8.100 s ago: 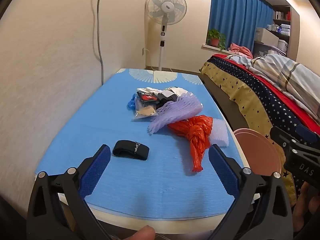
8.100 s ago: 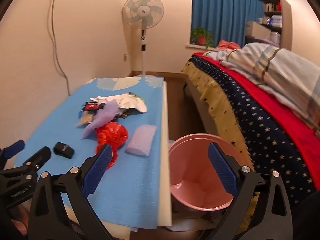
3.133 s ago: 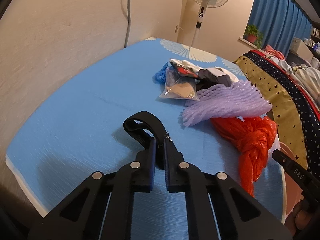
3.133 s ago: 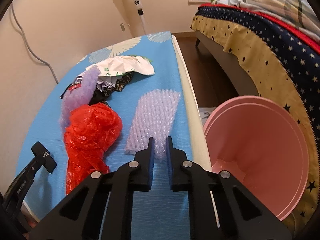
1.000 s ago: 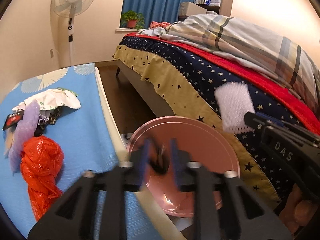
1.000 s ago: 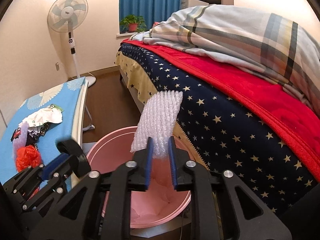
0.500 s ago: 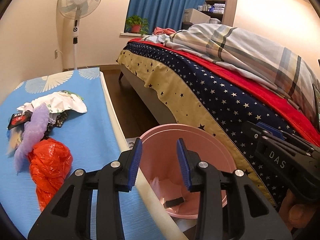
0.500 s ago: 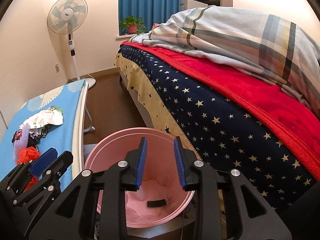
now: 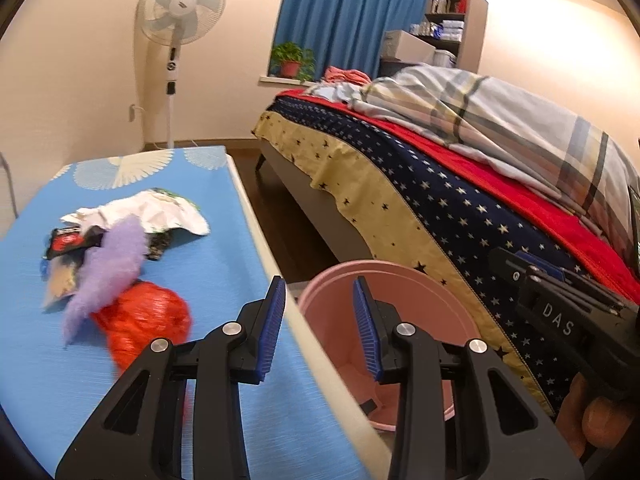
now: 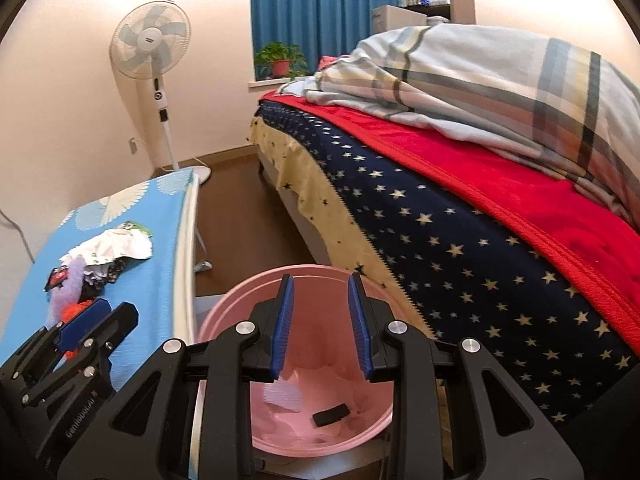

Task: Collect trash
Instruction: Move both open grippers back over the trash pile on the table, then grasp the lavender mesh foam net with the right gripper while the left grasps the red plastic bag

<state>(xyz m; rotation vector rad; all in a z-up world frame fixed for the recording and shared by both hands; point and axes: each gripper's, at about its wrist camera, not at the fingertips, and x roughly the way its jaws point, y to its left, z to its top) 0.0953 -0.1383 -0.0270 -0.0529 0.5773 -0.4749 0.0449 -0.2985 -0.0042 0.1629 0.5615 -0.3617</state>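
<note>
A: On the left we see trash on the blue table (image 9: 208,280): white wrapper (image 9: 152,216), purple foam net (image 9: 112,264), red bag (image 9: 148,320).
B: Left gripper (image 9: 318,320) open, empty. Right gripper (image 10: 320,320) open over the pink bucket (image 10: 240,304); we see a black band (image 10: 330,414) and white foam (image 10: 284,394) inside.

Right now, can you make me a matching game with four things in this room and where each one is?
Things:
1. black band
2. red plastic bag
3. potted plant
4. plaid blanket

Places:
A. on the bed
B. on the blue table
C. inside the pink bucket
D. on the window sill by the blue curtain

Pairs: 1-C, 2-B, 3-D, 4-A
</note>
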